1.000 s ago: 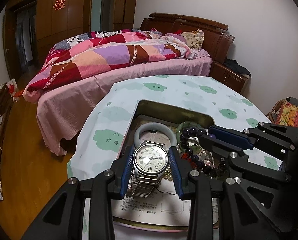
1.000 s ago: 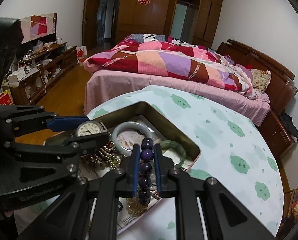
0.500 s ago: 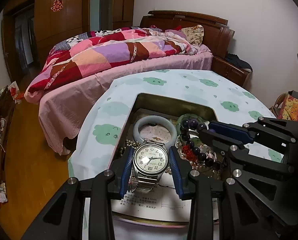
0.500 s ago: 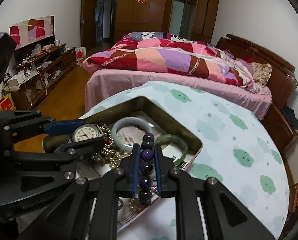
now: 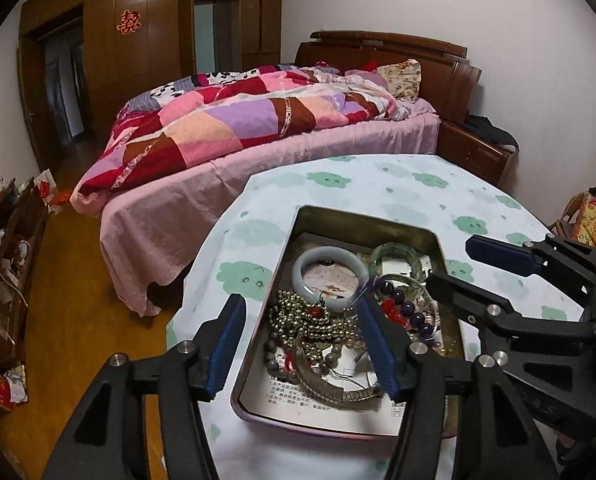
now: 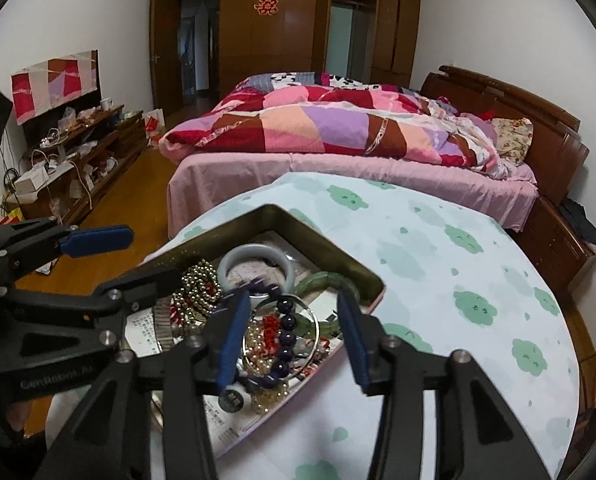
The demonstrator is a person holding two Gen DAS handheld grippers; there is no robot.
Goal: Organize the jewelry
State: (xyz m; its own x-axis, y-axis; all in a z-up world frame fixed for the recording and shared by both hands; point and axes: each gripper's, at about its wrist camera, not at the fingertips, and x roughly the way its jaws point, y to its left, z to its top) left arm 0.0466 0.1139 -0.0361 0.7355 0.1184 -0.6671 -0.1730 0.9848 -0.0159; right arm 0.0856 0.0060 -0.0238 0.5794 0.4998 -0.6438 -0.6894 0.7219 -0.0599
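Both tongs, left (image 5: 302,344) and right (image 6: 290,340), have just been opened, so watch (image 5: 330,384) and purple bead bracelet (image 6: 284,336) are judged released into the tin (image 5: 362,222)

A dull, brassy metal tin (image 5: 438,240) is seen on a matt cotton-like tablecloth (image 5: 378,184) printed with green clouds, and a printed paper sheet (image 5: 298,400) is laid in its bottom. Glossy dark purple beads (image 6: 286,340), a smooth milky stone-like bangle (image 5: 330,258), a translucent green bangle (image 5: 394,250) and shiny metallic gold beads (image 5: 318,320) are held inside it. Polished wood is shown on the wardrobe (image 6: 298,20).
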